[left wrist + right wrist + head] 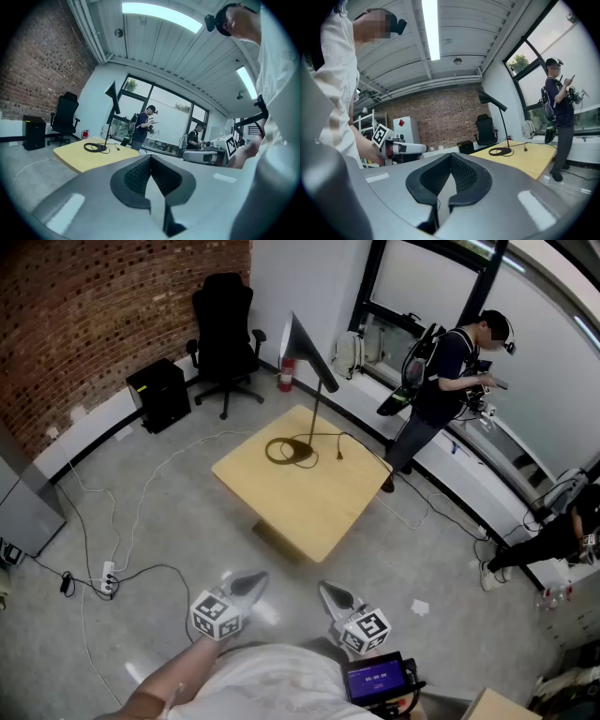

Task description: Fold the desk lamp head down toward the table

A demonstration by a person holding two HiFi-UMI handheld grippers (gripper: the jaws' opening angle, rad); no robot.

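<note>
A black desk lamp stands on a light wooden table (309, 507), its round base (298, 450) ringed by coiled cable, its thin stem upright and its cone head (305, 348) tilted high above. The lamp also shows far off in the left gripper view, lamp head (113, 93), and in the right gripper view, lamp head (490, 100). My left gripper (249, 585) and right gripper (334, 596) hover low in the head view, well short of the table. Both are shut with nothing between the jaws.
A black office chair (225, 329) and a black box (159, 393) stand by the brick wall. A power strip (108, 577) and cables lie on the floor at left. One person (441, 390) stands by the window beyond the table; another person (553, 535) is at right.
</note>
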